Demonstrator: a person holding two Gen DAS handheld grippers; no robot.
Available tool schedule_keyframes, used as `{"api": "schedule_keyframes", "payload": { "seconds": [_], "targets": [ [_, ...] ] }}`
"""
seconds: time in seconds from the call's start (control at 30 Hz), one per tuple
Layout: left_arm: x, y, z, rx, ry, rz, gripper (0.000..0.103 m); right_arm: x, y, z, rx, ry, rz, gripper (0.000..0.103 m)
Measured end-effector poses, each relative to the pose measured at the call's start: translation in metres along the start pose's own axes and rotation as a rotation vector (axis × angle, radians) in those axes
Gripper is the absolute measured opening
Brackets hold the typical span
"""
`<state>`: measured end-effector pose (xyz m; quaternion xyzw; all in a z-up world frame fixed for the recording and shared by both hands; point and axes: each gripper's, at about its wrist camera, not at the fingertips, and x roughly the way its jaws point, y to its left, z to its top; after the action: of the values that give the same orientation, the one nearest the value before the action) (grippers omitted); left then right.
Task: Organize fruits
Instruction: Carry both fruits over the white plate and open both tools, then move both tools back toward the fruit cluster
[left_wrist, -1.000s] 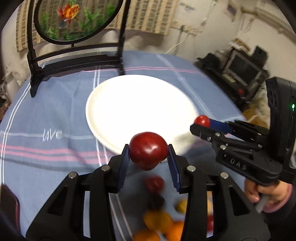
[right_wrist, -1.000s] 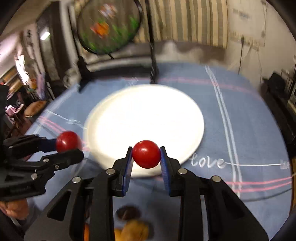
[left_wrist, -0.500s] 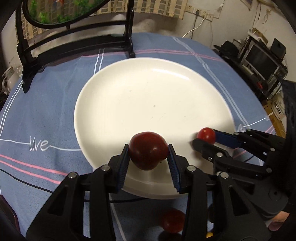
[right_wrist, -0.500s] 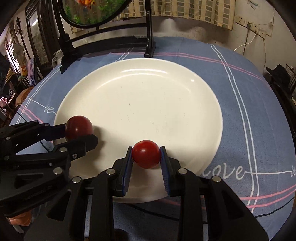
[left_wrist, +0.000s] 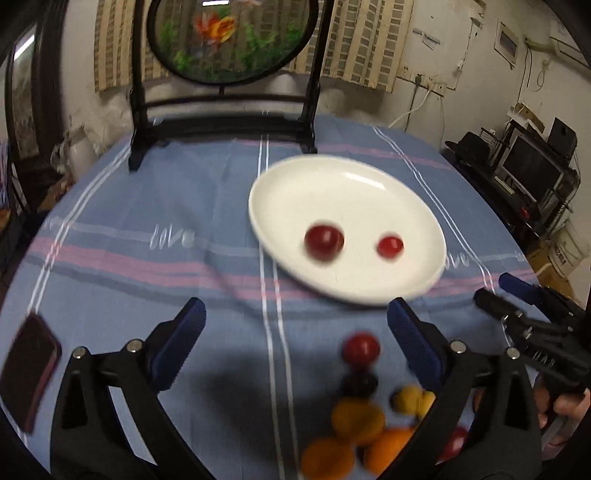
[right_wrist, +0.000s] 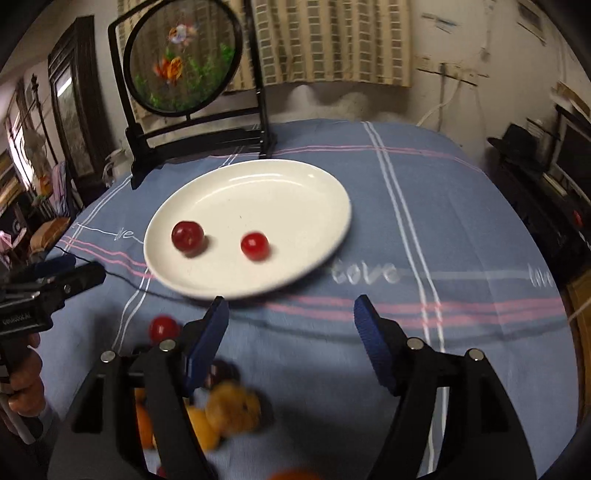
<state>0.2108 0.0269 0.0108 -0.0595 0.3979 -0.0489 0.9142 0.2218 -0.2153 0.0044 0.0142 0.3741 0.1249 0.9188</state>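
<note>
Left gripper (left_wrist: 295, 325) and right gripper (right_wrist: 291, 325): jaws spread, empty. 2 red fruits (left_wrist: 324, 242) apart on white plate (left_wrist: 295, 184). Fruit pile (left_wrist: 358, 424) near grippers.

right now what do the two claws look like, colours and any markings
Both are matte black plastic frames with silver screw heads and ribbed blue pads on the fingers. The left claw and right claw match. White lettering, too blurred to read, marks each body. A bare hand grips the left handle.
</note>
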Motion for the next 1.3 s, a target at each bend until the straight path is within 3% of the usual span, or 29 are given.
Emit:
{"api": "schedule_keyframes", "payload": {
  "seconds": [0.2,0.4,0.53,0.73,1.07,1.3],
  "targets": [
    [-0.036,0.004,-0.075,0.019,0.028,-0.013,0.100,-0.043,-0.015,-0.071,0.089,0.003,-0.004,0.071],
    [-0.051,-0.004,-0.122,0.065,0.031,-0.069,0.100,-0.047,-0.009,-0.092,0.063,0.042,0.012,0.071],
    [-0.056,-0.017,-0.127,0.134,-0.010,-0.034,0.100,-0.048,-0.008,-0.095,0.064,0.048,0.008,0.071],
    [-0.051,-0.032,-0.130,0.217,0.003,0.012,0.100,-0.038,-0.005,-0.097,0.044,0.105,-0.024,0.071],
    [-0.045,-0.012,-0.123,0.109,0.045,-0.027,0.100,-0.035,-0.003,-0.099,0.034,0.126,-0.030,0.071],
    [-0.042,-0.009,-0.121,0.082,0.062,-0.034,0.100,-0.029,0.002,-0.099,0.002,0.159,-0.046,0.049]
  ]
}}
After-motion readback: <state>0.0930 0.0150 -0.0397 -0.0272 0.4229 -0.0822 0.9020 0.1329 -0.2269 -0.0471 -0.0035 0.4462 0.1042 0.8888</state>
